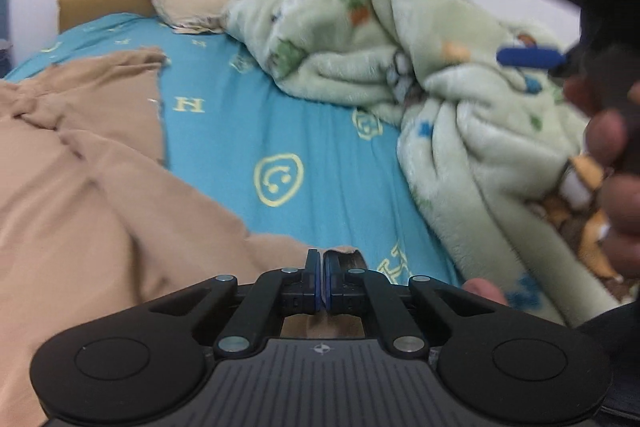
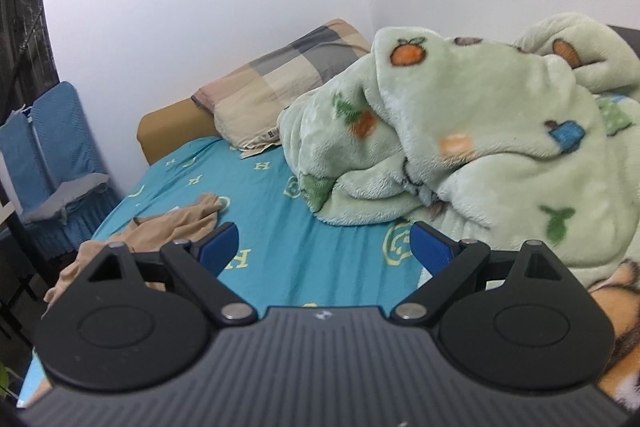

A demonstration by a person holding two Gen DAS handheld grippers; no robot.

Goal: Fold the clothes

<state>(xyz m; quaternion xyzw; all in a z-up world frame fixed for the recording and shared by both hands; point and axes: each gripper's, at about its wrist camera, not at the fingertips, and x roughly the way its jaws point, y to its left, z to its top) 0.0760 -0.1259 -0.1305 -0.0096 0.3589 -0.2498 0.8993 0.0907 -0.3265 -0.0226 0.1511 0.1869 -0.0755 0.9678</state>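
Tan soft garment (image 1: 80, 163) lies spread on my turquoise patterned bedsheet (image 1: 280, 131), one edge pinched between the pressed-together fingers of my left gripper (image 1: 321, 277). Only the right wrist view shows my right gripper (image 2: 324, 247) spread wide and empty above the sheet, plus a blue chair (image 2: 48, 155); both views show the pale green fleece blanket (image 2: 480, 147).
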